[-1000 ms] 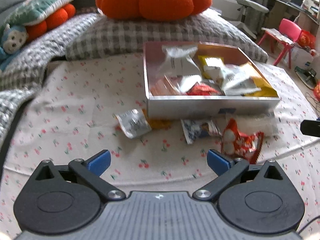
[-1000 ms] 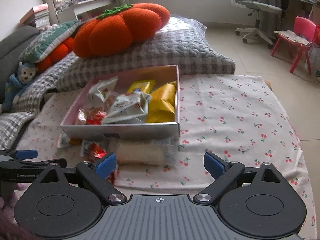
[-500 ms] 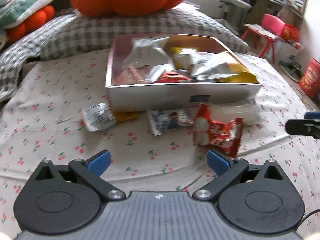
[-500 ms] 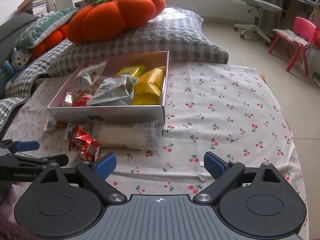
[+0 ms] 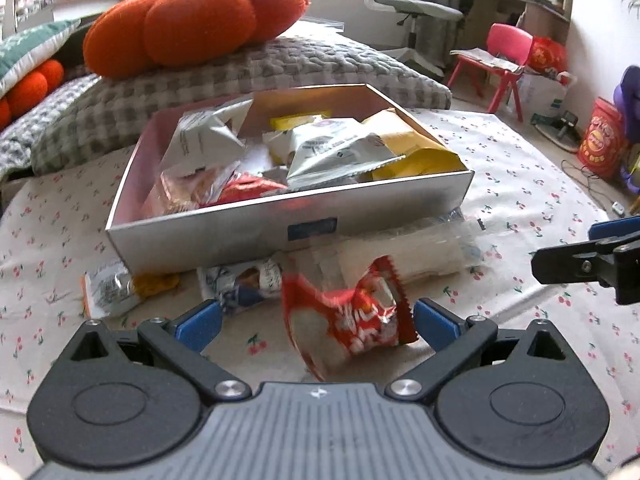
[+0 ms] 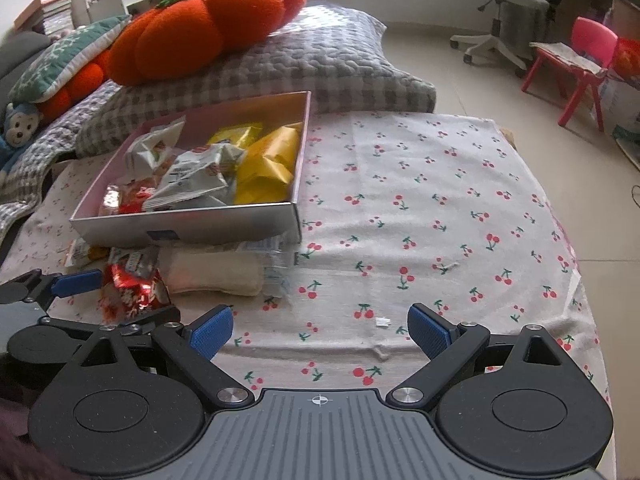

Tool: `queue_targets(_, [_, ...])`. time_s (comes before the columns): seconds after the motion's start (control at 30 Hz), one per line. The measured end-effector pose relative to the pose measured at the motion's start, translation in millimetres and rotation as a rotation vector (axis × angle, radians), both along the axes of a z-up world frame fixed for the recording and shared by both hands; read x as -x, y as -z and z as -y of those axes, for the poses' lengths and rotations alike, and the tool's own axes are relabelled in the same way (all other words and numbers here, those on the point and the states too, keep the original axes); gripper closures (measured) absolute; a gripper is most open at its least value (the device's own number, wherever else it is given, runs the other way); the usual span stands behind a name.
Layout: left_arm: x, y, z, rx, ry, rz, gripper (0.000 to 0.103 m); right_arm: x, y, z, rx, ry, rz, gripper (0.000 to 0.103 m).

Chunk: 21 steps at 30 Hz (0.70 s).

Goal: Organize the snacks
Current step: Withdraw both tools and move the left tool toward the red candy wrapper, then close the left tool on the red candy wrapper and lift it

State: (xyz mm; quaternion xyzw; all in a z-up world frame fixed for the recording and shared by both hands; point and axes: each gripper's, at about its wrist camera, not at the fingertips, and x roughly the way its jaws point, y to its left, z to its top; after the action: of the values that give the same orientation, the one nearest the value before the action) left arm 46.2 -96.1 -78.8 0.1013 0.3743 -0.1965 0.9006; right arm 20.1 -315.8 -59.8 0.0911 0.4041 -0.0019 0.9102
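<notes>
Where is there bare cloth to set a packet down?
The cherry-print cloth to the right of the box lies bare out to its edge. It is crowded along the box's front wall: the red packet, the pale roll and small packets.

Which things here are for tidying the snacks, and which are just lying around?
For the job:
snack box
red snack packet
clear-wrapped pale snack
blue-and-white packet
silver-and-orange packet
left gripper, jaws open

Just lying about:
pumpkin cushion
grey pillow
monkey toy
pink chair
office chair
</notes>
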Motion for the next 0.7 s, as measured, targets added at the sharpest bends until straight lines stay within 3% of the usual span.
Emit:
queue_targets(0.13, [-3,0,4,0.013,-0.012,-0.007,0.019,-2,3,4,0.002,0.009,-0.003,0.007])
queue_targets(0.27, [-3,0,7,0.011,-0.016,-0.01,0.027,-5,8,4,0.01,-0.01,0.008,0.007])
queue_targets(0.5, [-3,-3,2,0.018,-0.011,-0.045,0.056,-17,17,-1,0.001,-0.09,0.041,0.007])
queue_targets(0.7, [-4,-7,-12,0.034,-0.04,-0.069,0.06,-35,27,-1,-0.084,-0.077,0.04,0.008])
